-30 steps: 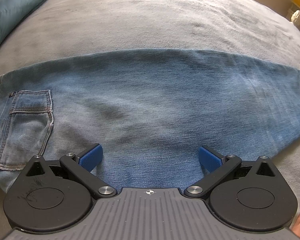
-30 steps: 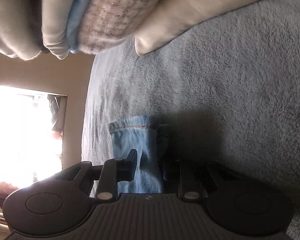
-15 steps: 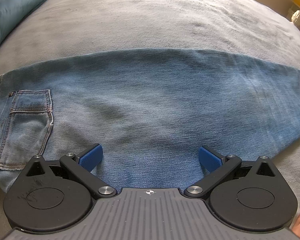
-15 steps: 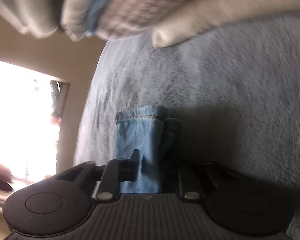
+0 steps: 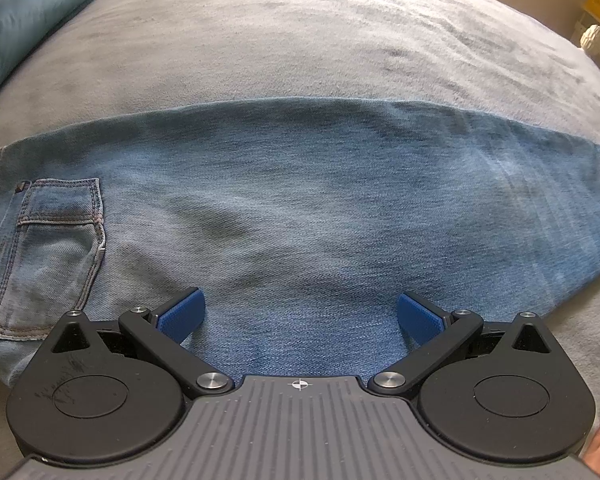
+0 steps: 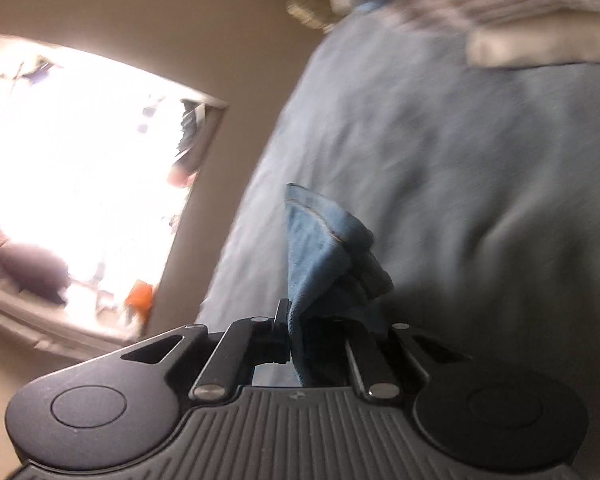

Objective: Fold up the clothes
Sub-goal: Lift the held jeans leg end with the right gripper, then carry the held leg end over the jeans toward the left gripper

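Two layers of jeans [image 5: 300,200] lie flat across the bed [image 5: 300,40], heavy, limp denim best pinched at the hem, where the right tool [image 6: 312,340] has just clamped shut while the left tool [image 5: 300,316] hovers wide near the thigh.

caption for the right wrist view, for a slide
Right tool shut on the jeans hem, above the grey blanket.

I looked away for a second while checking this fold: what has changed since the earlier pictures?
The right hand-held gripper has just closed on the jeans hem and lifted it off the blanket, rolling as it rose. The left hand-held gripper stays open and still over the flat jeans.
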`<state>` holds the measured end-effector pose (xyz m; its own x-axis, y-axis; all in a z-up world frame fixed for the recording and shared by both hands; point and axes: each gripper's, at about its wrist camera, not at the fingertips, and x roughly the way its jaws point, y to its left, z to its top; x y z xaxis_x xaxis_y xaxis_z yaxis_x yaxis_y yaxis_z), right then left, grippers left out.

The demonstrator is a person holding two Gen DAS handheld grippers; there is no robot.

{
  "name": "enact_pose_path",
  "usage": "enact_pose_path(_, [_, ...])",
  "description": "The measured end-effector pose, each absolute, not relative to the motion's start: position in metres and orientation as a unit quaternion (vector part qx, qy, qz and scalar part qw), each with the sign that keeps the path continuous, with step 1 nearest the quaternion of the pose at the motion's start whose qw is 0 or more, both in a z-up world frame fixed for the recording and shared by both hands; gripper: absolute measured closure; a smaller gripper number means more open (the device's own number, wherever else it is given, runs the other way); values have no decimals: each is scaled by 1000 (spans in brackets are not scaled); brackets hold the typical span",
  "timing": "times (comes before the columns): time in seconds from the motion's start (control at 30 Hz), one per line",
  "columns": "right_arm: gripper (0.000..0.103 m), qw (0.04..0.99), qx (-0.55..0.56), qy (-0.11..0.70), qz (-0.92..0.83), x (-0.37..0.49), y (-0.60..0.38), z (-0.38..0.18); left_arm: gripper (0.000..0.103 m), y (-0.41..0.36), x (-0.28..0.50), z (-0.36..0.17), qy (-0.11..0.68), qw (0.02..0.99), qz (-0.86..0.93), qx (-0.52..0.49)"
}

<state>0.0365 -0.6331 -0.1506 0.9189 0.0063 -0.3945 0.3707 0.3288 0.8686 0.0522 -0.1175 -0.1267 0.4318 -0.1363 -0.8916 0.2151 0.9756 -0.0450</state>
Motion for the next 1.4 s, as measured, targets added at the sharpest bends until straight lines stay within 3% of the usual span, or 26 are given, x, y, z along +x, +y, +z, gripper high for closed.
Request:
enact_pose_path(0.73, [97, 767, 552, 259, 199, 82, -427, -101, 0, -95, 53, -121, 515, 845, -143, -11])
enact_pose_path(0.83, [97, 760, 543, 274, 229, 97, -401, -99, 0, -75, 52, -108, 505, 847, -156, -49])
enact_pose_path(1.03, [97, 738, 528, 311, 284, 120, -348, -100, 2, -9, 27, -77, 403, 900, -133, -101])
enact_pose_path(1.23, [97, 728, 489, 340, 339, 139, -288, -93, 7, 42, 31, -125, 445, 885, -72, -118])
enact_pose_path(1.4, [97, 739, 423, 365, 377, 149, -234, -86, 7, 62, 16, -124, 413, 892, -85, -161])
